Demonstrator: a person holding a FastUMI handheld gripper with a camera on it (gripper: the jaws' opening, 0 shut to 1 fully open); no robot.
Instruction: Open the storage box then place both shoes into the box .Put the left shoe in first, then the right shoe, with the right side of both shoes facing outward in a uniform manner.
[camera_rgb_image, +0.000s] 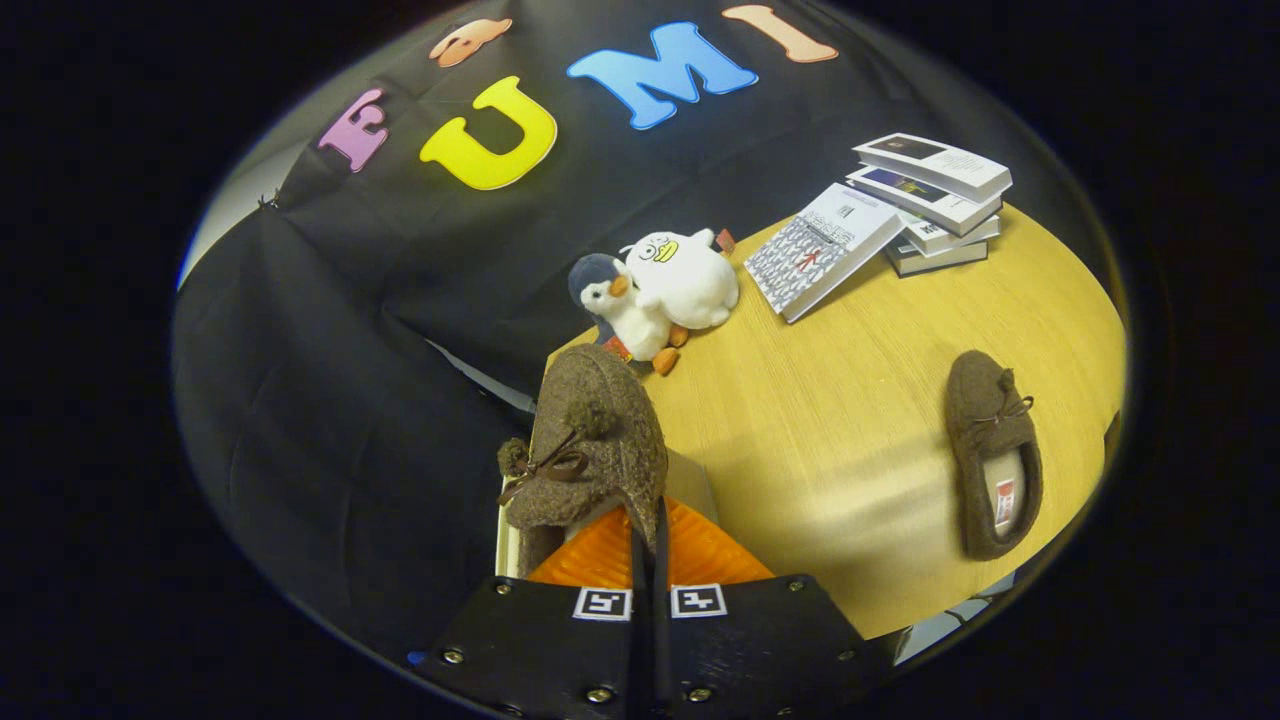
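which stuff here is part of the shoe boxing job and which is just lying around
Part of the job:
- brown slipper pinched between the fingers of the gripper
- second brown slipper lying on the wooden table, off beyond the fingers

Just lying about:
- white duck plush
- penguin plush leaning against the duck
- stack of books
- patterned book propped on the stack

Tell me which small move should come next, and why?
Probably carry the held slipper on toward the storage box. The gripper has its jaws nearly closed on the slipper's edge and it hangs lifted at the table edge, while the second slipper lies on the table.
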